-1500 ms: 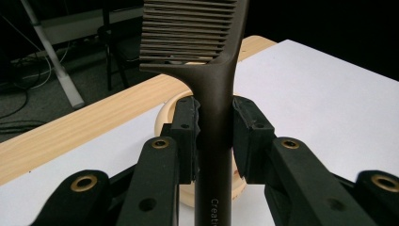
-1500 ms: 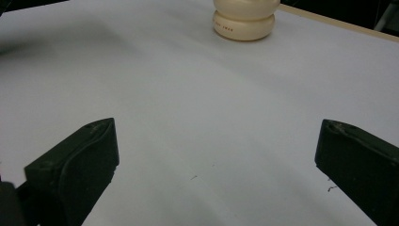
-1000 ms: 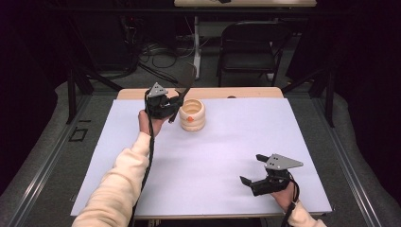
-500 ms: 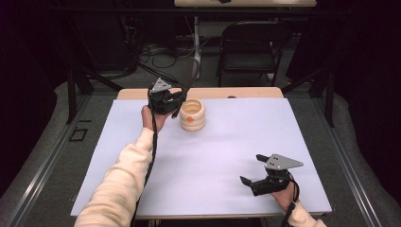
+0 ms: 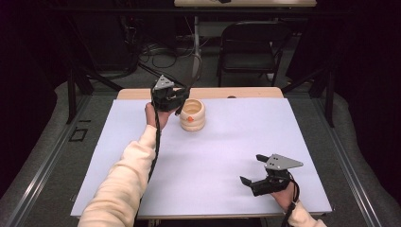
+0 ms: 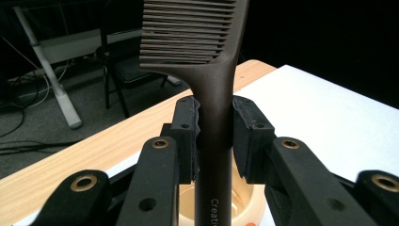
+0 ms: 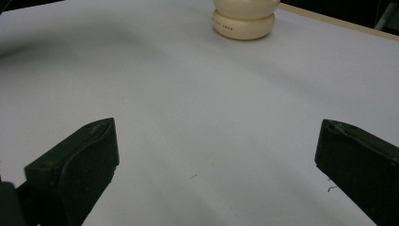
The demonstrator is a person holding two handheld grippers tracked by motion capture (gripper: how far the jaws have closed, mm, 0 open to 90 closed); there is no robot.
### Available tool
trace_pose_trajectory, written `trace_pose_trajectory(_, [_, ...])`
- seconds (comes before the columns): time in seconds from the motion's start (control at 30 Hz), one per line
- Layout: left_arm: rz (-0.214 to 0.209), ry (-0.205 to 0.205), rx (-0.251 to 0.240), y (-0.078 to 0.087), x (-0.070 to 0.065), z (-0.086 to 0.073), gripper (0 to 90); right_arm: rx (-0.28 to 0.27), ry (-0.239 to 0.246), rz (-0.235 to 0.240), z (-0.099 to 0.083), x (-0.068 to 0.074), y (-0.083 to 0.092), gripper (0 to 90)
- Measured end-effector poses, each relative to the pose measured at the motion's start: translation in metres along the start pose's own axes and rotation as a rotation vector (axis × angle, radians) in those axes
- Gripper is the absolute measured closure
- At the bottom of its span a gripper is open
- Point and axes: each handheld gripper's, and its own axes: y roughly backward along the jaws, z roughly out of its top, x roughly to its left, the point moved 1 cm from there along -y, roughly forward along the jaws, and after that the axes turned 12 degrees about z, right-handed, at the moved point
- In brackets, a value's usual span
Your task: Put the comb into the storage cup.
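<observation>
A dark brown comb [image 6: 214, 84] stands teeth-up between the jaws of my left gripper [image 6: 214, 122], which is shut on its handle. The handle's lower end hangs over the mouth of a cream ribbed cup [image 6: 247, 197]. From above, the left gripper [image 5: 169, 98] is at the far side of the white sheet, just left of the cup [image 5: 192, 115], which has an orange mark on its front. My right gripper [image 5: 251, 169] rests near the front right of the sheet, open, with nothing between its pads [image 7: 89, 150]. The cup [image 7: 244, 19] stands far ahead of it.
A white sheet [image 5: 227, 142] covers most of the wooden table, whose bare strip [image 5: 246, 92] runs along the far edge. A folding chair [image 5: 250, 42] and cables stand on the floor beyond. Metal rails flank the table on both sides.
The left gripper with the comb has drifted slightly right toward the cup. The right gripper has stayed where it was.
</observation>
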Motion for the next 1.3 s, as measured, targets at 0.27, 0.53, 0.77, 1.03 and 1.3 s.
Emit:
trace_pose_trajectory(0.27, [0.000, -0.003, -0.015, -0.004, 0.000, 0.003, 72.2, 0.002, -0.002, 0.001, 0.000, 0.000, 0.000, 0.0])
trace_pose_trajectory(0.53, [0.003, 0.001, -0.029, -0.009, -0.001, 0.006, 72.2, 0.002, -0.001, 0.001, 0.000, 0.000, 0.000, 0.0])
trace_pose_trajectory(0.77, [0.004, 0.007, -0.046, -0.013, -0.004, 0.008, 72.2, 0.001, 0.000, 0.001, 0.000, -0.001, 0.000, 0.0])
trace_pose_trajectory(1.03, [0.002, 0.011, -0.075, -0.017, -0.007, 0.008, 72.3, 0.001, -0.002, 0.002, 0.000, 0.000, 0.000, 0.0])
trace_pose_trajectory(1.3, [-0.008, 0.029, -0.111, -0.023, -0.008, 0.004, 72.2, 0.001, 0.000, 0.002, 0.000, 0.000, 0.000, 0.0])
